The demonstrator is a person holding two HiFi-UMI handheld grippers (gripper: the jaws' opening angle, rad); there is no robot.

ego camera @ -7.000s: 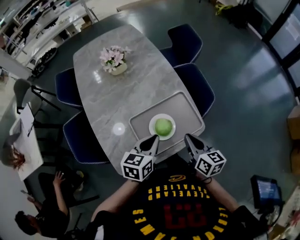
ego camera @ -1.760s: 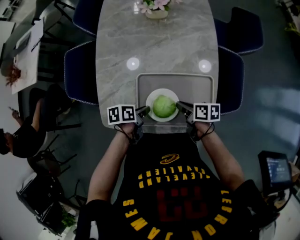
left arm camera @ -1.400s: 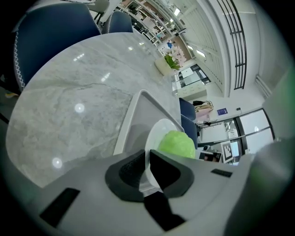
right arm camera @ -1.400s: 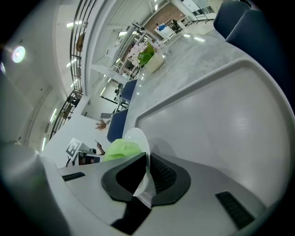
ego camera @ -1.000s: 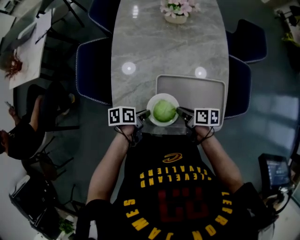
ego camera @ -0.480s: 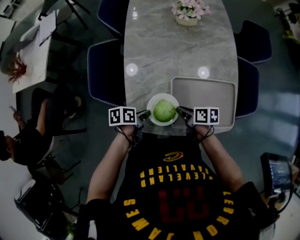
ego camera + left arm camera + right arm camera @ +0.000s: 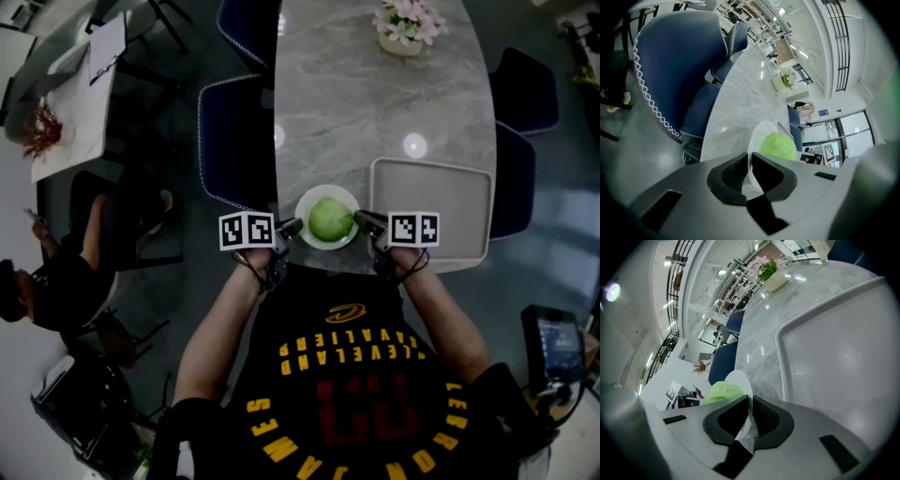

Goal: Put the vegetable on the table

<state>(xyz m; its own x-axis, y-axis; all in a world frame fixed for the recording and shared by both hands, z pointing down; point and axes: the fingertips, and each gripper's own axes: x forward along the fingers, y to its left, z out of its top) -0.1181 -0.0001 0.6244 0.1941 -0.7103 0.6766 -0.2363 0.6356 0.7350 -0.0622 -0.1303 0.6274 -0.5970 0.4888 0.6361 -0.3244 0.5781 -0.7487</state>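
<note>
While we pinch the white plate (image 7: pixel 327 192) by opposite edges, the left gripper (image 7: pixel 287 228) clamped on its left rim and the right gripper (image 7: pixel 364 223) clamped on its right rim, the green cabbage (image 7: pixel 329 219) sits in the middle of it. We have the plate over the near end of the marble table (image 7: pixel 375 94), just to the left of the grey tray (image 7: pixel 441 211) and not on it, so we judge the job nearly finished. We cannot tell whether the plate's base touches the stone. What is left, as we read it: settle the plate flat, loosen both grips, and draw the grippers back.
</note>
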